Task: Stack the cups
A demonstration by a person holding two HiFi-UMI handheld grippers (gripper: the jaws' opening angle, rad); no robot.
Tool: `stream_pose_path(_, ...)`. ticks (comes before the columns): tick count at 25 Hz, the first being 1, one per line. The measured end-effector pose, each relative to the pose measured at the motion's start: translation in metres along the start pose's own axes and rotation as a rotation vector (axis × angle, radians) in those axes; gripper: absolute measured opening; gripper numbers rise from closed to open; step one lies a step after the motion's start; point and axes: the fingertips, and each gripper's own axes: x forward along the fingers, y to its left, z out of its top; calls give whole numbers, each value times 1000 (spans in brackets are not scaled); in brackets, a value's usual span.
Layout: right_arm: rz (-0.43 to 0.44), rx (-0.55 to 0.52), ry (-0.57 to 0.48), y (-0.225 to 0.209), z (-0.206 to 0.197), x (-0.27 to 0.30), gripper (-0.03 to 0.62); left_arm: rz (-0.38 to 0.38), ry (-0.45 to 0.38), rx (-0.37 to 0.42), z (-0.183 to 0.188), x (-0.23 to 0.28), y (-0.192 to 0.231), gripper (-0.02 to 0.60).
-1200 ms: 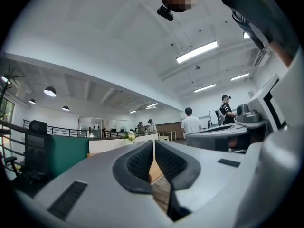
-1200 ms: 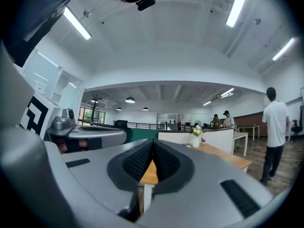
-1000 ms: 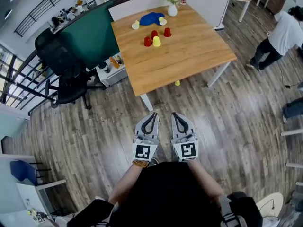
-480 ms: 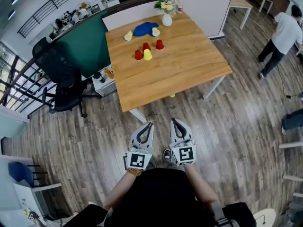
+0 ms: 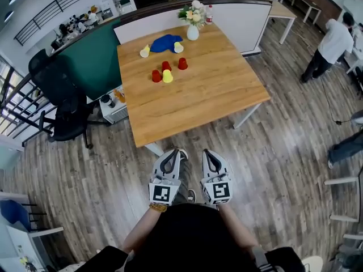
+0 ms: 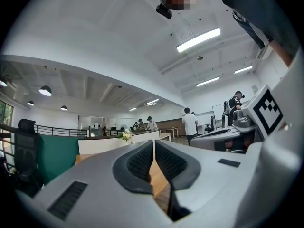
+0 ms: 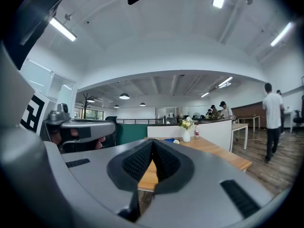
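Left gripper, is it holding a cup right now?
No, the left gripper is shut and empty over the floor, and the cups sit on the table ahead of it.

Tan wood table (image 5: 198,101); red cups (image 5: 182,63); yel cup (image 5: 168,76); blue cloth (image 5: 165,42); grn partition (image 5: 93,55).

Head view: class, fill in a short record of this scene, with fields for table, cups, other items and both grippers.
table: light wooden table
cups: three red plastic cups and one yellow plastic cup clustered, unstacked; two pale yellow cups beside a blue cloth
other items: white vase of flowers
left gripper: shut, empty, short of the table
right gripper: shut, empty, short of the table
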Motion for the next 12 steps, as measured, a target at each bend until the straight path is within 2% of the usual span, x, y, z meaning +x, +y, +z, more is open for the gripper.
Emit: stream_pose_path(12, -25, -65, 32, -63, 25, 95, 11, -7, -15, -65, -21, 111, 51, 32)
